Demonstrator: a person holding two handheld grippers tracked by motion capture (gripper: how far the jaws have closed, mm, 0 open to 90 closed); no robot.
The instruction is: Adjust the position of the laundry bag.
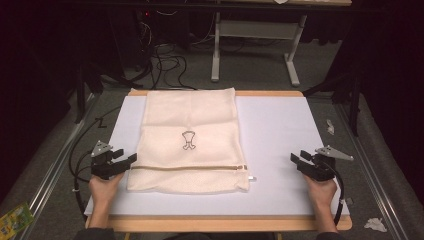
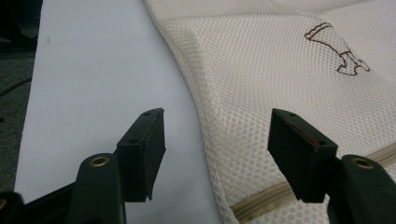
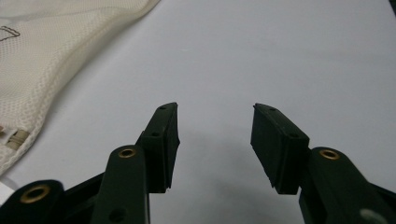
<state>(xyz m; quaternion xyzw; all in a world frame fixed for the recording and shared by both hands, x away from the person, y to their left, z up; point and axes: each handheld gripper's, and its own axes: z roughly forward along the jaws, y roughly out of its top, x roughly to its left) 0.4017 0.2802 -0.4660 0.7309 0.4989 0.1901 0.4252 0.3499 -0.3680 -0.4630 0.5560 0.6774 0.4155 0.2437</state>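
Note:
A cream mesh laundry bag (image 1: 190,140) lies flat on the white table top (image 1: 280,130), with a tan zipper (image 1: 187,167) running across near its front edge and a small brown outline mark (image 1: 188,139) at its middle. My left gripper (image 1: 125,160) rests at the bag's left edge by the zipper end, jaws open; in the left gripper view (image 2: 217,135) the bag's edge (image 2: 261,93) lies between and beyond the jaws, untouched. My right gripper (image 1: 296,160) sits open on bare table well to the right of the bag, with nothing between its jaws (image 3: 215,135). The bag's corner (image 3: 37,74) lies off to the left in the right gripper view.
The white top rests on a wooden board (image 1: 225,222) whose edge runs along the front. Grey carpet surrounds the table, with cables (image 1: 165,65) and a table frame (image 1: 255,45) behind. A green packet (image 1: 12,220) lies on the floor at front left, crumpled paper (image 1: 375,224) at front right.

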